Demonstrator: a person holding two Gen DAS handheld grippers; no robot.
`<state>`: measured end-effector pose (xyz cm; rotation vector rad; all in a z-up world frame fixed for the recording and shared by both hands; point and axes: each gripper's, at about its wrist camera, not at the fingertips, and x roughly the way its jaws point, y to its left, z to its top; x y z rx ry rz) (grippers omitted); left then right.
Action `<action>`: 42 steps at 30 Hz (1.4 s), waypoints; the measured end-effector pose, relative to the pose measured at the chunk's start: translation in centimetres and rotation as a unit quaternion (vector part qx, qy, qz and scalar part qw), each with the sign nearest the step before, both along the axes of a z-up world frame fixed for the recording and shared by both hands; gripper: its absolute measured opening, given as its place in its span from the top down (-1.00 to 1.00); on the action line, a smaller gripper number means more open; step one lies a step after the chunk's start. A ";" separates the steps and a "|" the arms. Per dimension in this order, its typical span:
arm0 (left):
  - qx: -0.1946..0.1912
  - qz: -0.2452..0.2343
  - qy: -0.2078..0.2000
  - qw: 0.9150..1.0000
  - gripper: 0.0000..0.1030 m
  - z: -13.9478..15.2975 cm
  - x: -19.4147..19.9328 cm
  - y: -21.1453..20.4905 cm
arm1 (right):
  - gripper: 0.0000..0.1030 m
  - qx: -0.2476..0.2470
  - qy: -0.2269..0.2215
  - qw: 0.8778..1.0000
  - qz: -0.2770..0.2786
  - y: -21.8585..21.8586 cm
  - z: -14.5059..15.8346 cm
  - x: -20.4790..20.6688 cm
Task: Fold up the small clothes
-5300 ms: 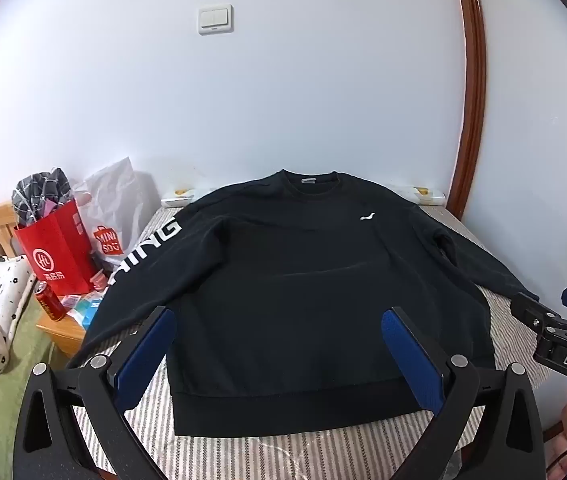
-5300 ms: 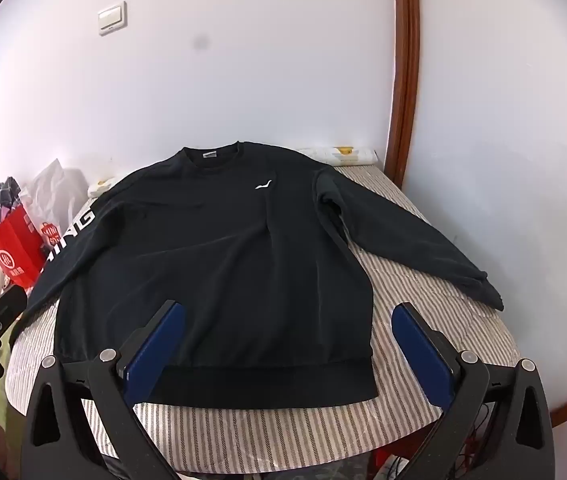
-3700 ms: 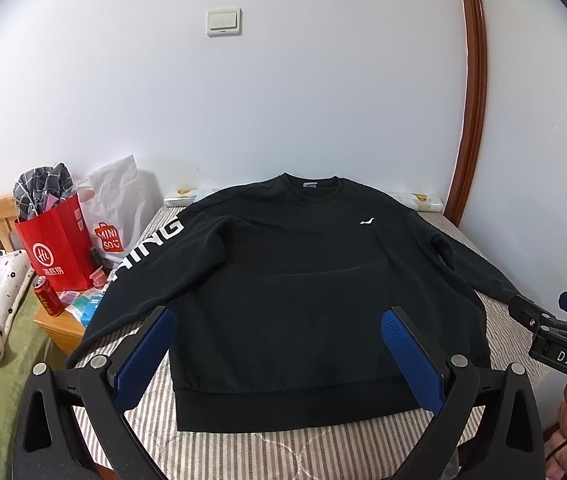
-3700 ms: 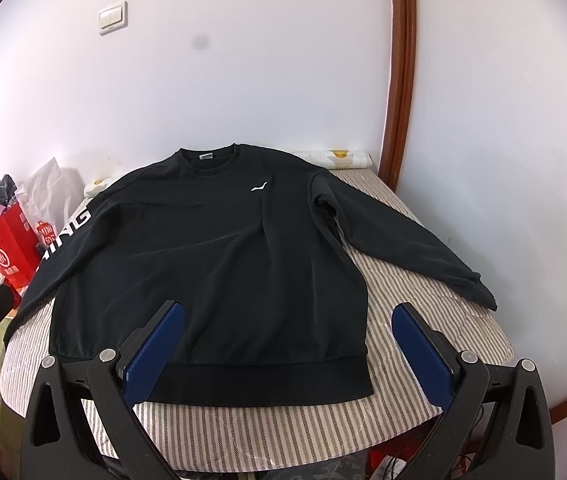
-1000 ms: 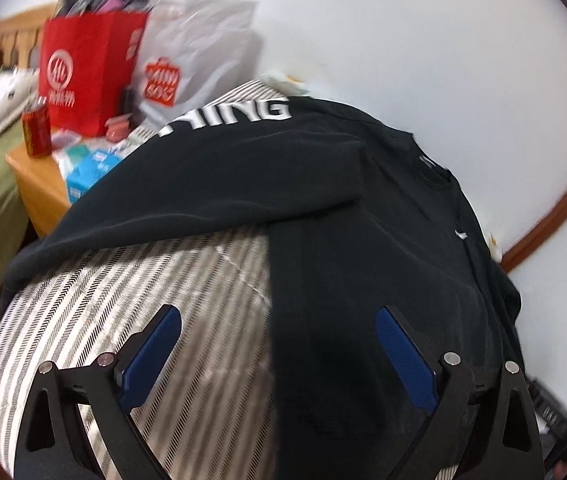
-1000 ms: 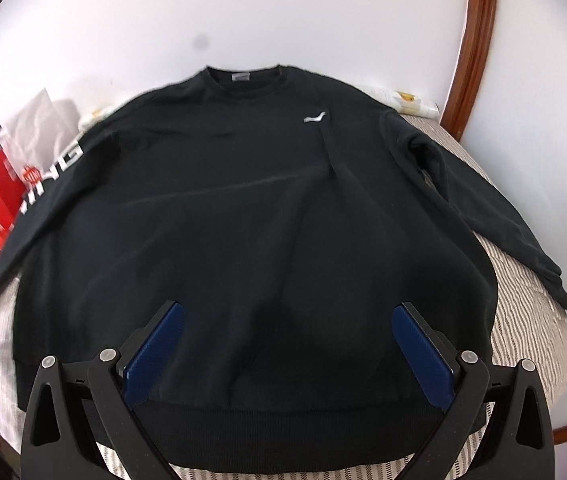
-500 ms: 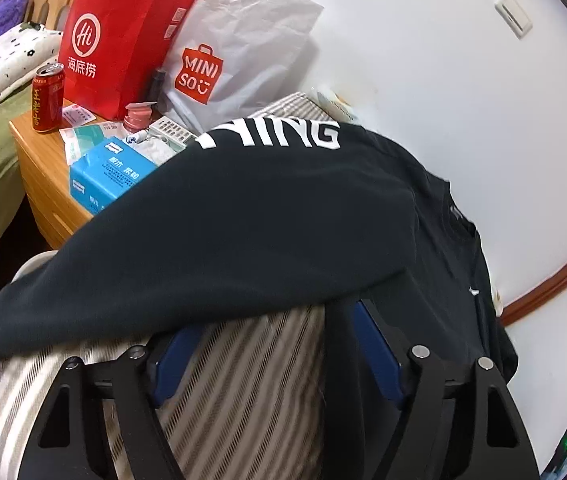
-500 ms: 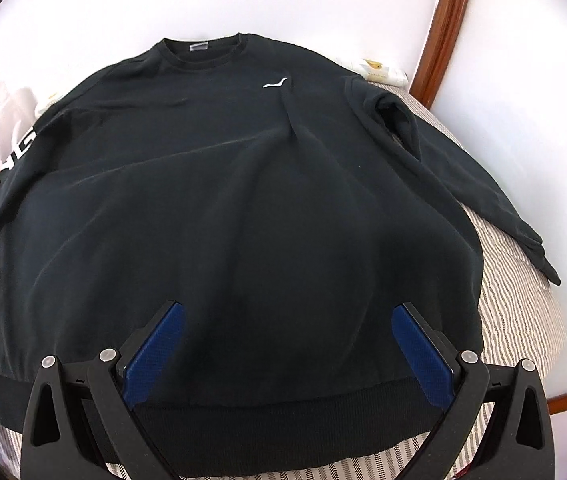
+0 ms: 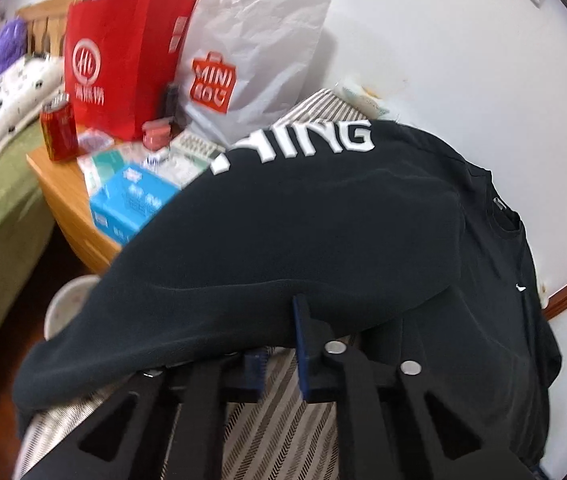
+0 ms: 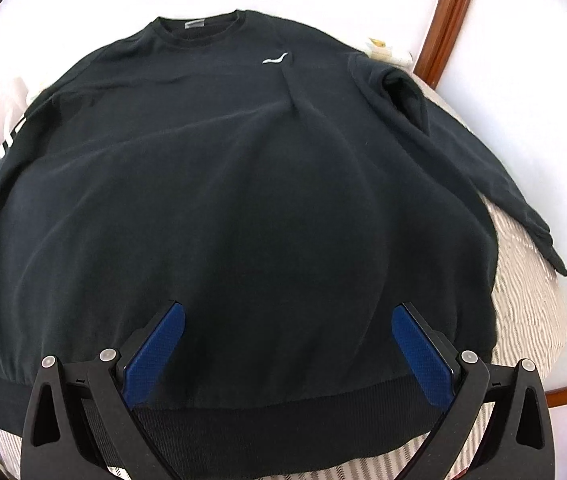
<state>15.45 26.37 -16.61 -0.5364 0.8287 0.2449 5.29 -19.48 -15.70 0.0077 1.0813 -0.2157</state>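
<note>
Left gripper [image 9: 279, 354]: jaws pressed together on the lower edge of the sleeve [image 9: 243, 264]
Right gripper [image 10: 287, 344]: jaws wide apart above the hem [image 10: 283, 412], nothing between the pads
Sweatshirt [image 10: 235, 184]: spread flat on the striped bed [image 10: 523, 280], collar toward the wall
Bedside table [image 9: 67, 196]: red bag [image 9: 119, 60], can [image 9: 59, 128], at the bed's left edge

Black sweatshirt [image 10: 243, 184] spread flat, face up, on striped bed — sleeves out, white "HING" lettering on one.
</note>
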 end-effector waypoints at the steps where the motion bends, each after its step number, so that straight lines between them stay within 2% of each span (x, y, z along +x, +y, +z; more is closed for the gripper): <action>1: 0.011 -0.001 -0.004 1.000 0.85 0.7 0.0 -0.2 | -0.98 0.001 -0.004 1.000 0.004 -0.1 0.4 0.1; 4: 0.037 0.001 -0.019 0.999 0.87 2.8 -0.1 -0.8 | -0.98 -0.003 -0.019 1.000 0.013 -0.4 1.6 0.4; 14: 0.075 -0.007 -0.058 0.995 0.88 8.4 1.4 -3.9 | -0.98 0.023 -0.034 0.999 0.031 -2.6 2.4 2.1; 20: 0.106 -0.048 -0.083 0.990 0.88 11.4 3.9 -8.5 | -0.98 0.033 -0.043 0.998 0.020 -5.9 3.1 3.0; 24: 0.116 -0.089 -0.092 0.985 0.88 12.5 6.6 -12.7 | -0.98 0.016 -0.058 0.998 0.007 -8.8 3.5 3.5; 29: 0.134 -0.143 -0.094 0.976 0.88 12.1 9.4 -18.0 | -0.98 0.007 -0.064 0.998 -0.027 -13.8 3.1 3.0; 36: 0.131 -0.205 -0.057 0.968 0.88 9.1 12.3 -24.7 | -0.98 0.004 -0.063 0.996 -0.060 -19.2 2.0 1.1; 42: 0.115 -0.236 -0.012 0.965 0.87 6.8 12.7 -27.3 | -0.98 0.007 -0.056 0.994 -0.091 -21.9 0.9 -0.9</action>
